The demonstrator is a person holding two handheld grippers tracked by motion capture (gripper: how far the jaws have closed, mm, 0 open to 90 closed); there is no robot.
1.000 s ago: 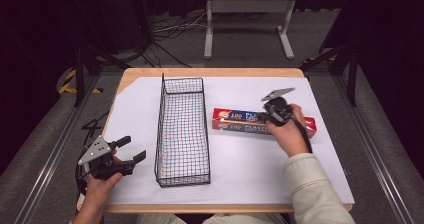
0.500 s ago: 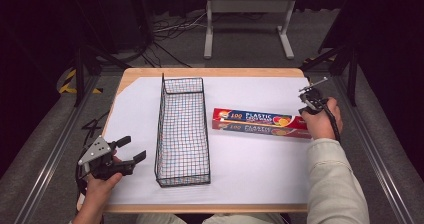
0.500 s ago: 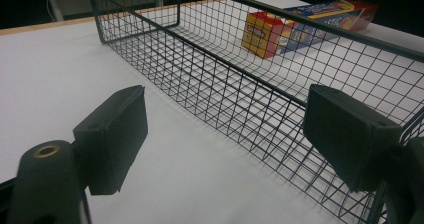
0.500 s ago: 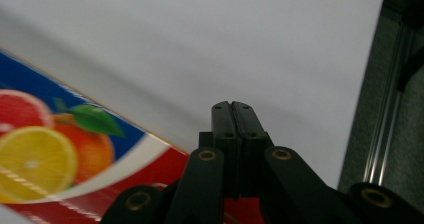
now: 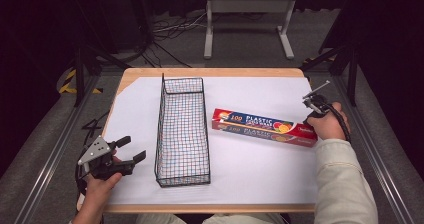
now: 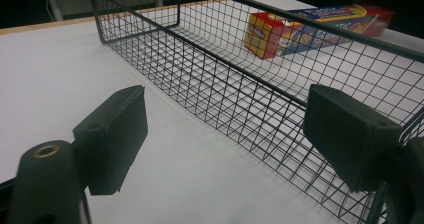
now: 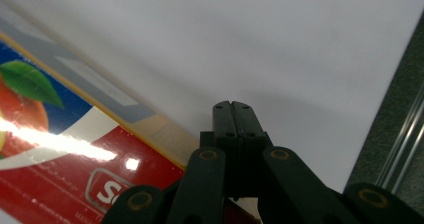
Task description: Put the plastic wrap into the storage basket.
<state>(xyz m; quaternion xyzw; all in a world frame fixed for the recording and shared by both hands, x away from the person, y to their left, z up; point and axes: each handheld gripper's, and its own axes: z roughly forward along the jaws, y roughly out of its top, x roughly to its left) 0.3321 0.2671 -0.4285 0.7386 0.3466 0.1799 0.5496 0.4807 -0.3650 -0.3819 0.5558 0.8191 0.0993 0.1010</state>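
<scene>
A long red and blue box (image 5: 264,127) of plastic wrap lies flat on the white sheet (image 5: 250,159) that covers the table (image 5: 210,72). It sits to the right of the wire basket (image 5: 182,129) and slants a little, with its right end nearer the person. There is a small gap between the box and the basket, so they do not touch.

The right gripper (image 5: 314,103) is at the right end of the box, held in the person's hand at the far right of the sheet. In the right gripper view its two black jaws are pressed tight together with nothing between them (image 7: 232,115). They point at bare white sheet just past the end of the box (image 7: 75,149). I cannot tell if the gripper touches the box.

The left gripper (image 5: 131,149) is at the near left part of the table, well apart from the box. Its jaws stand wide apart and hold nothing (image 6: 225,134). The tall basket stands between this gripper and the box, so the left gripper view sees the box (image 6: 312,26) through the wire mesh (image 6: 240,79). The basket has nothing inside it.

Behind the table are a grey metal stand (image 5: 248,21) and some cables (image 5: 165,31) on the floor.
</scene>
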